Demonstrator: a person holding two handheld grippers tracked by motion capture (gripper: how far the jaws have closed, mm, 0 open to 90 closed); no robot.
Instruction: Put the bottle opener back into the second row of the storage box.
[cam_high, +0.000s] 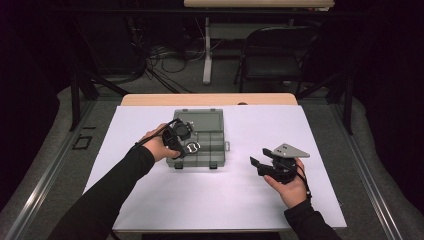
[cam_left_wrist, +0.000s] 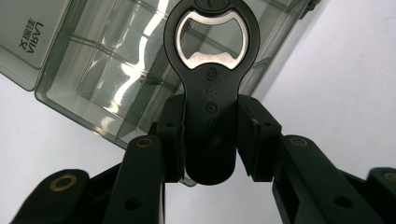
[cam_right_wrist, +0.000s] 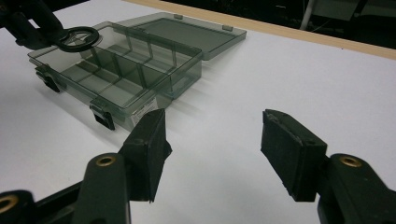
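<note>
Gripping bottle opener (cam_left_wrist: 211, 93) by handle, left hand-held gripper (cam_left_wrist: 211, 140) held over compartment box (cam_right_wrist: 116, 79); right hand-held gripper (cam_right_wrist: 212, 154) released, idle. Risk: opener caught on divider, box shoved across bench (cam_high: 210, 200).

A dark room — grey floor, a folding chair (cam_high: 272, 55) and tangled cables (cam_high: 165, 57) behind the white-covered table (cam_high: 300, 130), another table's leg (cam_high: 207, 50) beyond.

A lab or recording studio is indicated. The bench (cam_high: 150, 200) is covered with a white sheet and enclosed by black curtains (cam_high: 30, 75). Loose cables (cam_high: 165, 60), a folding chair (cam_high: 275, 55) and metal floor rails (cam_high: 45, 170) are seen behind and beside it.
</note>
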